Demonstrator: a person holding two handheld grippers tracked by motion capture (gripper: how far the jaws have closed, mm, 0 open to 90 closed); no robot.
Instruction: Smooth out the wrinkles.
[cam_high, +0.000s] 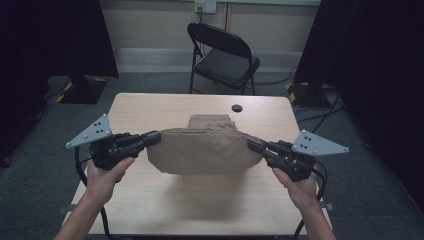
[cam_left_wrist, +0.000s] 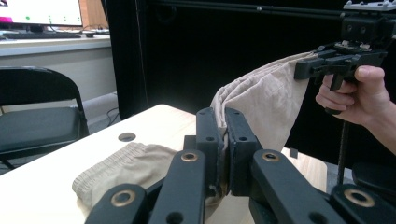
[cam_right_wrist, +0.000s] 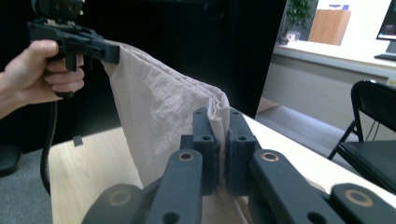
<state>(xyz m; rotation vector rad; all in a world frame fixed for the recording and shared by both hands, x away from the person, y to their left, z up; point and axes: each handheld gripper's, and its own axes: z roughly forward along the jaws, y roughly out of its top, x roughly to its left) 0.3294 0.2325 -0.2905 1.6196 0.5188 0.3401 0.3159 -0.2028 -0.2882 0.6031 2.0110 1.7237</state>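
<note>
A tan cloth garment (cam_high: 205, 147) hangs stretched between both grippers above the wooden table (cam_high: 150, 200). Its far end, with an elastic waistband (cam_left_wrist: 112, 163), still rests on the table. My left gripper (cam_high: 156, 138) is shut on the garment's left edge; in the left gripper view the cloth (cam_left_wrist: 266, 100) is pinched between the jaws at my left gripper (cam_left_wrist: 223, 135). My right gripper (cam_high: 251, 145) is shut on the right edge, and the fabric (cam_right_wrist: 163, 112) runs from my right gripper (cam_right_wrist: 222, 135) toward the other hand. The other gripper (cam_left_wrist: 336, 63) also shows in the left gripper view.
A black folding chair (cam_high: 222, 55) stands behind the table's far edge. A round cable hole (cam_high: 236, 108) sits near the table's back right. Dark curtains and stand bases flank both sides. Bare tabletop lies in front of the cloth, near the person.
</note>
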